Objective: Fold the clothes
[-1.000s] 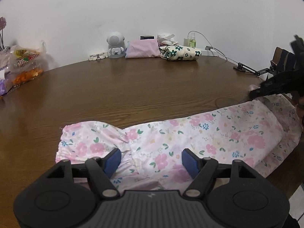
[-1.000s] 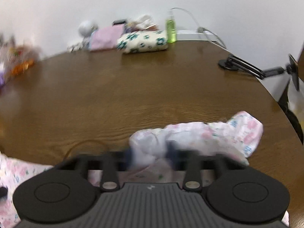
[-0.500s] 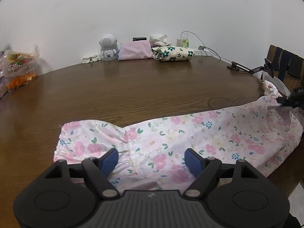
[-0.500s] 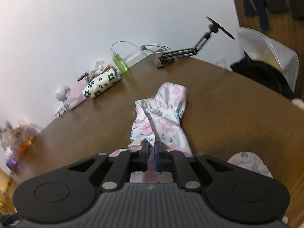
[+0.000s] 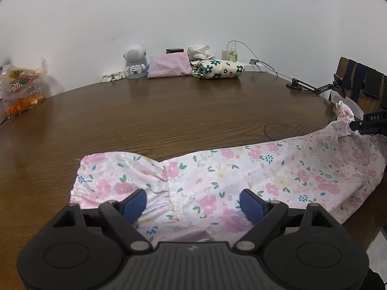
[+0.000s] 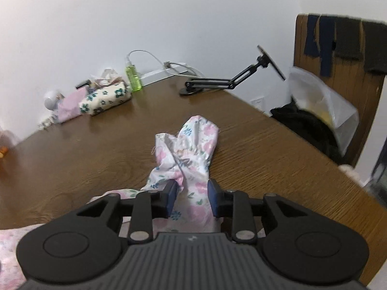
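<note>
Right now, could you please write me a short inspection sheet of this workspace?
Surface: brown wooden table, bare in the middle.
Job's things: pink floral garment laid out along the near edge, one end bunched.
Clutter: speaker figure, pink pouch, floral bundle, green bottle, snack bags at the far edge.
Grippers: left gripper open over the garment; right gripper has just been opening, cloth between its jaws.
Cables: white cable by the wall.
Surroundings: white wall, black stand arm, wooden chair with dark clothes.
</note>
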A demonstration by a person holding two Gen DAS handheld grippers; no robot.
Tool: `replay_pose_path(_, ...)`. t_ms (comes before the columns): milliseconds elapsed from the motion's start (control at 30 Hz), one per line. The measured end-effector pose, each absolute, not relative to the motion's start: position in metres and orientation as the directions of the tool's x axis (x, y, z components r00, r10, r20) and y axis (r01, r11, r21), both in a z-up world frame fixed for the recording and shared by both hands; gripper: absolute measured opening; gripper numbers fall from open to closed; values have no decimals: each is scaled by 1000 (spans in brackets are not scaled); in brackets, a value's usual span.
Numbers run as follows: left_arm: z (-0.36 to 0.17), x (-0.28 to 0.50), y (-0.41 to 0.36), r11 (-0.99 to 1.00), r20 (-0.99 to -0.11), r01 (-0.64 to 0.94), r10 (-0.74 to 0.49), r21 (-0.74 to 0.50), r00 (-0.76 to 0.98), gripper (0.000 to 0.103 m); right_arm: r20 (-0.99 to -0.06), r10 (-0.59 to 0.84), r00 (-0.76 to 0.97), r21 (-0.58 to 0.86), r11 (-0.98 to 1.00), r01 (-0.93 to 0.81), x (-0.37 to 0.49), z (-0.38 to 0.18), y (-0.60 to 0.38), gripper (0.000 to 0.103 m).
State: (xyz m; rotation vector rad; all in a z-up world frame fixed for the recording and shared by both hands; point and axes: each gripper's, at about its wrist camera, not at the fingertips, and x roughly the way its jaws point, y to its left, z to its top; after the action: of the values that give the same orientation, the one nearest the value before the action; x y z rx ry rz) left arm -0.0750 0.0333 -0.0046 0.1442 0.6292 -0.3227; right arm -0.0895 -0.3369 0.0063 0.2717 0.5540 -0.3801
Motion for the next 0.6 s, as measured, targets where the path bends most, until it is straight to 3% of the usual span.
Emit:
replay_pose_path(100, -5, -75, 33, 939, -597, 341, -254, 36, 761, 86, -542, -345, 767, 53, 896, 441, -86, 6, -325, 38)
replay_pose_path(167, -5, -75, 33, 939, -597, 343, -255, 35, 760, 86, -546, -344, 764, 77, 888, 454, -86, 8, -327, 38)
replay_pose_path(300, -5, -75, 34, 938, -593, 345, -259, 34, 763, 86, -554, -209, 806, 381, 797, 468, -100, 15, -367, 51)
replay_pose_path(367, -6, -76, 33, 938, -589, 346, -260, 35, 765, 87, -515, -159, 843, 525, 719, 456, -113, 19, -389, 50)
replay_pose_path(467, -6, -76, 32, 938, -588, 345, -261, 34, 766, 88, -452, -195, 870, 470, 777, 419, -115, 39, -388, 51)
replay_pose_path(600, -7, -76, 31, 938, -589, 346, -260, 35, 765, 89, -452, -86, 888, 379, 883, 278, -77, 49, -373, 60)
